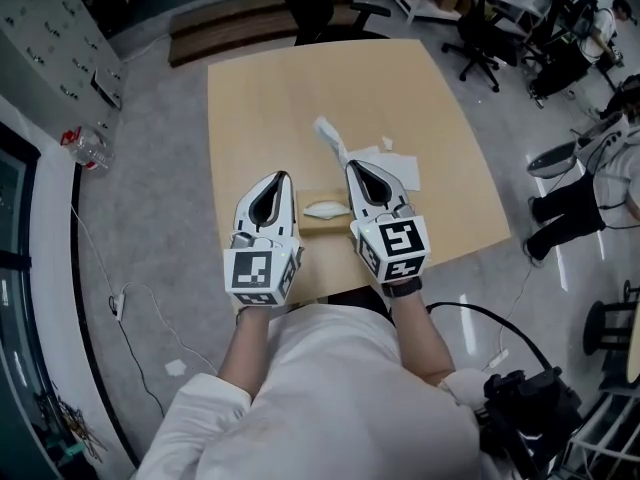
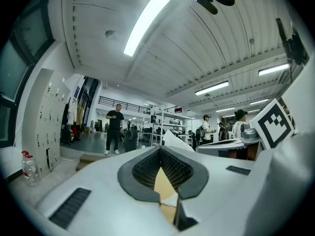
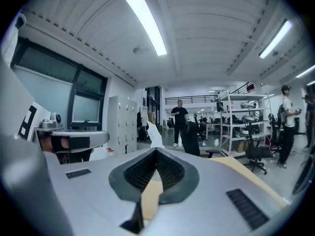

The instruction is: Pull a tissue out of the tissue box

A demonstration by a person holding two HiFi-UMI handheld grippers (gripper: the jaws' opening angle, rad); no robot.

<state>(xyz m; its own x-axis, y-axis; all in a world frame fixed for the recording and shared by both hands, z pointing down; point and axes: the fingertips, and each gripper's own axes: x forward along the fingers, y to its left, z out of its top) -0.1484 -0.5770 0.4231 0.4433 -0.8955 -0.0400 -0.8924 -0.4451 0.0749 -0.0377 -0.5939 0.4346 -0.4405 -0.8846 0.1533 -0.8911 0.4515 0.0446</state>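
Observation:
A tan tissue box [image 1: 318,224] lies on the wooden table [image 1: 280,98] between my two grippers, with a white tissue [image 1: 325,209] showing in its slot. My right gripper [image 1: 352,166] is raised above the box's right side and is shut on a pulled-out tissue [image 1: 328,134], which trails away from its tips. In the right gripper view that tissue [image 3: 154,134] stands up just past the closed tips of the right gripper [image 3: 155,150]. My left gripper [image 1: 284,176] hovers at the box's left, its jaws together with nothing between them. The left gripper [image 2: 160,148] points level, and the tissue [image 2: 175,140] shows beyond it.
Loose white tissues [image 1: 398,168] lie on the table behind the right gripper. A black chair [image 1: 322,8] stands at the table's far edge, office chairs [image 1: 480,48] at the back right. A water bottle [image 1: 88,150] and cables [image 1: 130,298] lie on the floor at left.

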